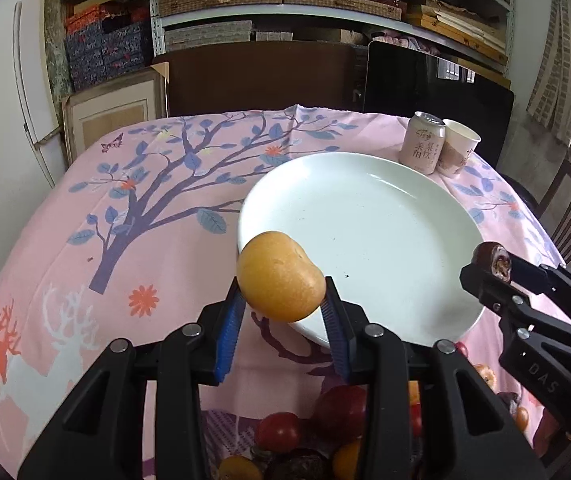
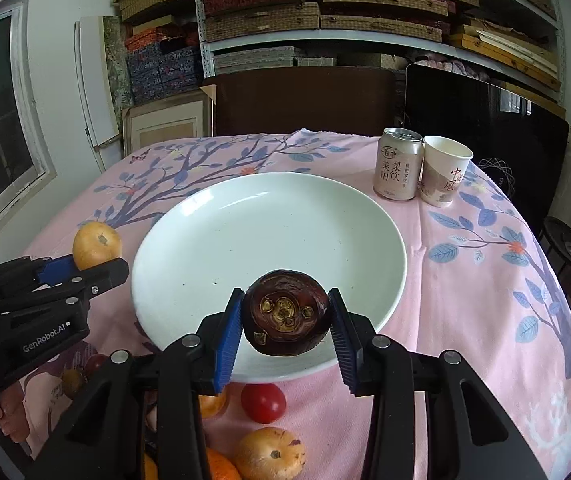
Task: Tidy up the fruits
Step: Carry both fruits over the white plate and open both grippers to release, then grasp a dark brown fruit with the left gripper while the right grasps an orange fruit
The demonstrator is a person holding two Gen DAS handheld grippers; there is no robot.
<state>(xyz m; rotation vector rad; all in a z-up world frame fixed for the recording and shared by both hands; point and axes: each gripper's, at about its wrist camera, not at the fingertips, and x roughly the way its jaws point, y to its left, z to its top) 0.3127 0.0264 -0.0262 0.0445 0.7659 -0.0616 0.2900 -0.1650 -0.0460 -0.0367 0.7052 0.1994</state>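
Observation:
My left gripper [image 1: 283, 304] is shut on a round yellow fruit [image 1: 280, 276], held above the near left rim of the white plate [image 1: 365, 216]. In the right wrist view that yellow fruit [image 2: 96, 245] and the left gripper [image 2: 81, 270] hang left of the plate [image 2: 245, 224]. My right gripper [image 2: 285, 316] is shut on a dark purple-brown fruit [image 2: 285, 312] over the plate's near edge. From the left wrist, the dark fruit [image 1: 492, 260] and right gripper [image 1: 485, 270] show at the plate's right side. The plate holds nothing.
A drink can [image 2: 398, 164] and a paper cup [image 2: 445, 170] stand behind the plate at the right. Loose red and yellow fruits [image 2: 263, 402] lie on the pink patterned tablecloth [image 2: 465, 280] near me. A hand [image 2: 1, 412] holds the left gripper. Shelves and dark boards stand behind the table.

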